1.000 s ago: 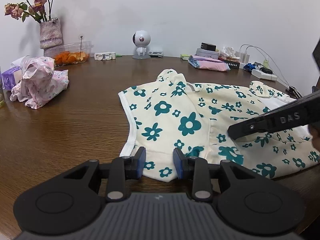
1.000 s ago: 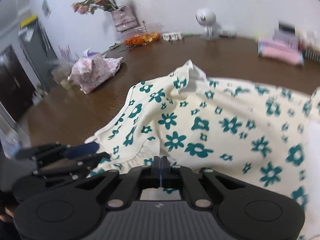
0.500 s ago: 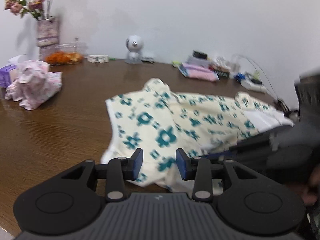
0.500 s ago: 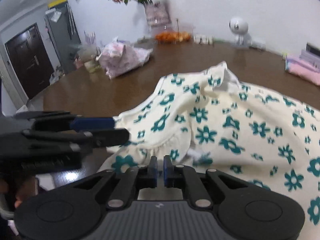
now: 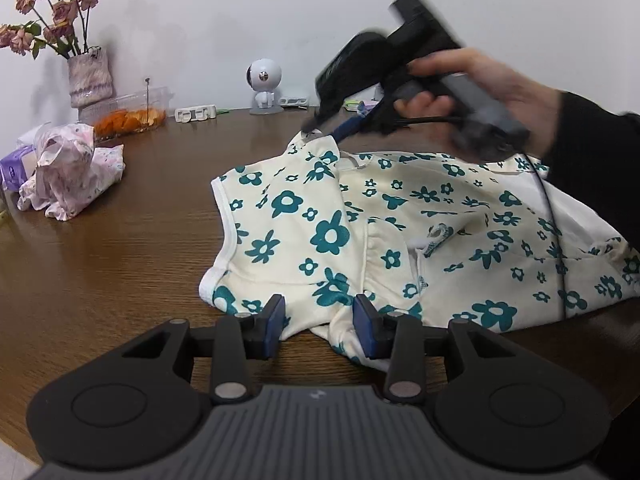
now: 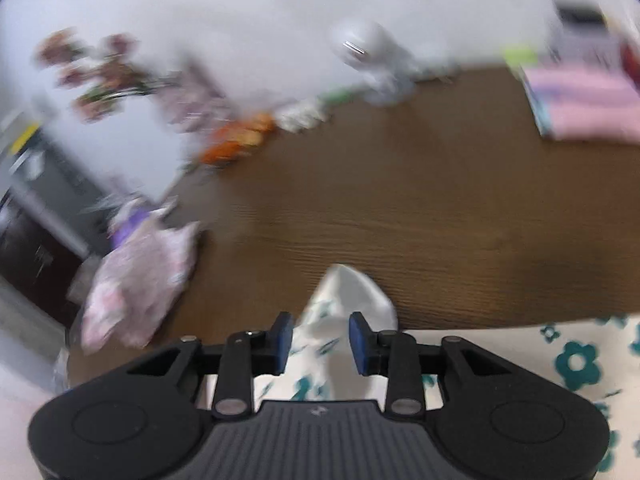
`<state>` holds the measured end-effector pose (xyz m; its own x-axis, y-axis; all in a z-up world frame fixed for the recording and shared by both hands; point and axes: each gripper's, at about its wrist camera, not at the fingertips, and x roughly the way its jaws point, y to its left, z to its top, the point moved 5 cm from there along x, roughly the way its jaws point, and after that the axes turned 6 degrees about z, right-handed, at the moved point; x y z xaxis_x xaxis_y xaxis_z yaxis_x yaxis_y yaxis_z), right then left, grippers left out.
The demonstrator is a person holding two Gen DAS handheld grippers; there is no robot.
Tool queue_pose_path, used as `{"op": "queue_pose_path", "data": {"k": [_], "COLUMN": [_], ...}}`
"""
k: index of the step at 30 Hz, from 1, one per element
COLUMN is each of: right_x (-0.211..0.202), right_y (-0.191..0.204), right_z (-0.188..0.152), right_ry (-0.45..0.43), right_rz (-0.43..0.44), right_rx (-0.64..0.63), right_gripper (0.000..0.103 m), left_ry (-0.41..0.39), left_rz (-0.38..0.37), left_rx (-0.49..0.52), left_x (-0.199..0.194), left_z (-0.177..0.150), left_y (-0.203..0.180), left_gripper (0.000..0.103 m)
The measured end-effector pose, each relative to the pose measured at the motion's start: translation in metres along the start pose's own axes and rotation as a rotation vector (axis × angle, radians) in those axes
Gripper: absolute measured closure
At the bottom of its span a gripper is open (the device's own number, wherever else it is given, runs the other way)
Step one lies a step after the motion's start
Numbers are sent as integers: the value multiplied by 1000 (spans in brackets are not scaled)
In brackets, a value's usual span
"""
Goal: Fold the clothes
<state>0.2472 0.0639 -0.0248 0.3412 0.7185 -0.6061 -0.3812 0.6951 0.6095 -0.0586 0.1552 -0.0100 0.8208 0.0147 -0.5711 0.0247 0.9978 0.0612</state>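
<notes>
- As a flower-print top [image 5: 328, 236] lies spread across the brown counter [image 5: 120, 260], the left claw [image 5: 319, 322] hangs low over its near hem, released. Its blue pads stand apart with the cloth edge lying between them, not pinched.
- That low, forward placing looks meant to take the hem corner, so that one side of the garment can be lifted and laid over.
- At the far edge a person's hand [image 5: 480, 80] aims the right claw [image 6: 318, 342] down at the raised collar end of the same top. Its own camera, badly blurred, shows the jaws parted on either side of a white peak of fabric [image 6: 348, 292], with no grip on it.
- With one tool at the near hem and one at the far end, the aim is probably to catch both ends of a single edge, which keeps a fold line straight.
- The top is bunched, one panel already overlapping the middle, so the fold appears only partly made.
- A crumpled pink garment [image 5: 68, 172] waits well apart at the left, likely next in turn, while a folded pink cloth [image 6: 588, 108] sits toward the wall.
</notes>
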Motion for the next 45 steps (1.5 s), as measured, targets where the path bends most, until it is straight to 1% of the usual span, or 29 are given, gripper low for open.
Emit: {"op": "queue_pose_path", "data": {"k": [2,5,7,10,11,13,15,17,19,20,22,23,24,25,26,27,29,30,32,33,35,36,38,39,40,42,43,45], "right_x": [10,-8,-19,-16,-13,-14,-27,-39,-55,-58,-56,-52,-48,-44,-41,-38,-39,-44,-52,-55,-58,-58,-59,-59,-57,-52,-48,-41], "right_y": [-13,-16,-24,-33,-33,-26,-18,-10,0,6,20,26,32,36,39,41,40,39,35,33,29,25,16,11,8,2,-1,-6], "right_z": [-4,-15,-19,-25,-27,-28,-28,-28,-30,-33,-41,-47,-56,-65,-73,-81,-93,-97,-103,-104,-104,-101,-98,-97,-95,-92,-91,-87], "right_ry": [39,-23,-48,-34,-26,-41,-67,-93,-124,-129,-96,-61,-16,27,59,88,113,113,131,133,119,107,94,91,96,105,107,97], "right_rz": [-7,-44,-59,-106,-123,-149,-166,-181,-171,-162,-120,-82,-41,-4,9,18,3,15,80,103,113,112,127,143,169,215,219,240], "right_rx": [84,34,48,21,-1,-68,-114,-161,-212,-238,-283,-295,-305,-315,-325,-334,-341,-329,-281,-254,-229,-208,-154,-121,-85,-10,21,85], "right_gripper": [103,103,103,103,103,103,94,90,88,88,88,88,88,88,88,88,88,88,88,87,84,84,84,84,84,82,79,53], "left_ry": [-1,-2,-2,-1,1,10,22,17,-1,-6,-13,-8,15,47,74,72,70,72,76,77,79,83,94,99,107,85,63,8], "left_rz": [-6,-18,-25,-43,-48,-55,-65,-91,-138,-151,-169,-180,-189,-189,-182,-175,-173,-174,-152,-139,-104,-87,-66,-60,-64,-60,-58,-57], "left_rx": [3,7,13,22,24,20,1,-32,-73,-70,-45,-28,-13,-2,9,18,21,17,24,30,51,55,37,17,-3,-50,-64,-77], "left_x": [0,0,0,0,-1,-2,-5,-9,-12,-10,-3,3,11,19,25,26,25,24,27,28,32,34,39,40,41,35,30,17], "left_z": [0,0,0,0,0,0,2,10,20,26,35,38,37,35,32,30,28,28,31,33,37,39,44,45,46,46,46,47], "left_y": [1,2,3,5,6,8,10,10,7,3,-9,-16,-23,-28,-31,-33,-34,-34,-37,-40,-45,-48,-49,-46,-43,-36,-33,-30], "left_gripper": [64,64,64,64,64,64,63,63,63,63,63,63,65,67,68,68,68,66,59,53,53,54,69,91,102,103,103,103]}}
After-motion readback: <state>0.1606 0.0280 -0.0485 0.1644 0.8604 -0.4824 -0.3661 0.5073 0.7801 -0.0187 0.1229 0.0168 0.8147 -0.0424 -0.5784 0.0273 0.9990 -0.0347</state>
